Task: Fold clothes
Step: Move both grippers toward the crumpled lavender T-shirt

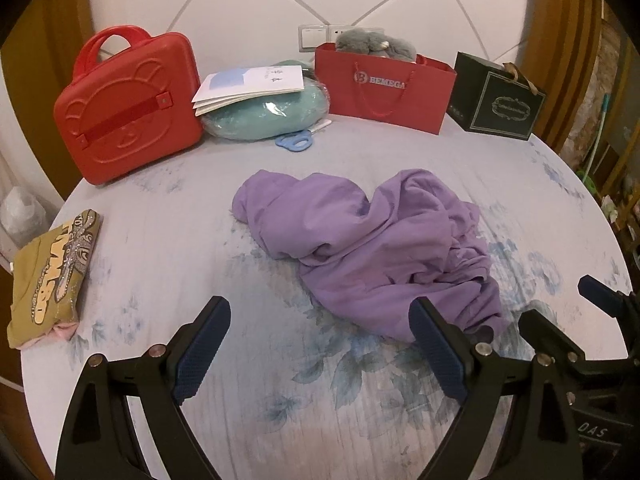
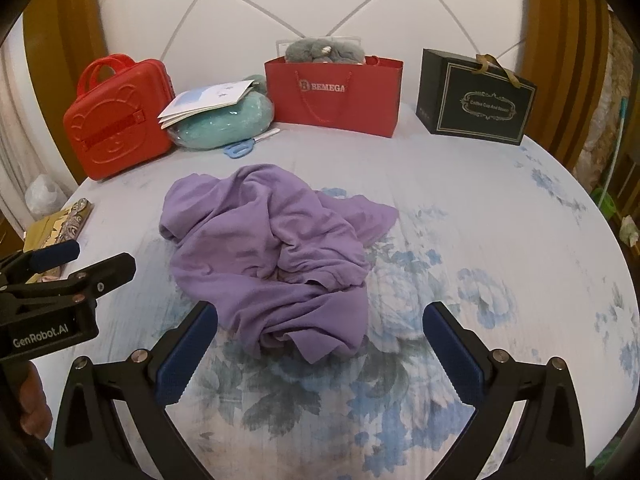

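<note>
A crumpled purple garment lies in a heap in the middle of the floral sheet; it also shows in the right wrist view. A folded olive printed garment lies at the left edge, partly hidden behind the left gripper in the right wrist view. My left gripper is open and empty, just short of the heap's near edge. My right gripper is open and empty, with the heap's near edge between its fingers. Each gripper shows in the other's view: the right gripper, the left gripper.
Along the back stand a red bear case, a teal bundle in plastic with booklets on top, blue scissors, a red BEMEGA bag holding a grey plush toy, and a black gift bag.
</note>
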`<state>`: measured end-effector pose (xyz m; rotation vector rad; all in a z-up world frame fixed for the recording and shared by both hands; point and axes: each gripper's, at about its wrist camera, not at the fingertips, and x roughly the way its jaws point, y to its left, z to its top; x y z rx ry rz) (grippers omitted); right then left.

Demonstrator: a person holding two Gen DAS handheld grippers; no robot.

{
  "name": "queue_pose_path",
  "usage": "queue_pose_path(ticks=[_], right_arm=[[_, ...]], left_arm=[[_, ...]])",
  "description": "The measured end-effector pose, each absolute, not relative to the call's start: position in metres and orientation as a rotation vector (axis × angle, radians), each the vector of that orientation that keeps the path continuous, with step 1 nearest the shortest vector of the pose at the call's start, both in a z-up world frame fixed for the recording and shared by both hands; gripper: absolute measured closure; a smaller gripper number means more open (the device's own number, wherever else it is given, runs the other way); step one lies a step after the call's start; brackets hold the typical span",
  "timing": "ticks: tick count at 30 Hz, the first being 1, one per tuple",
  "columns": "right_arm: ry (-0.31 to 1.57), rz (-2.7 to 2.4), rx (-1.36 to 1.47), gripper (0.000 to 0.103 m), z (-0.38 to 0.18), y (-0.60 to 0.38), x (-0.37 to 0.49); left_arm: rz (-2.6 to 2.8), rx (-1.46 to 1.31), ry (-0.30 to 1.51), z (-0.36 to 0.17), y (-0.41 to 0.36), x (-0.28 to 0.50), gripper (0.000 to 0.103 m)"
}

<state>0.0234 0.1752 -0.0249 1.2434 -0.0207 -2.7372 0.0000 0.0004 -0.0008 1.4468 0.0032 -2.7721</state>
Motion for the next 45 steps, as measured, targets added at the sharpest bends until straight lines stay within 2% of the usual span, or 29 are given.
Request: queue_pose_path(ticks=[9, 45], right_arm=[[0.038, -2.743, 1.253, 0.000, -0.029, 0.169, 0.020], [0.039, -2.709, 1.286, 0.000, -0.035, 0.171, 0.011]], left_arm=[[-2.793, 1.417, 0.014, 0.000, -0.002, 0.002, 0.011], [-2.771, 1.467, 0.024, -0.012, -0.010, -0.005, 0.011]])
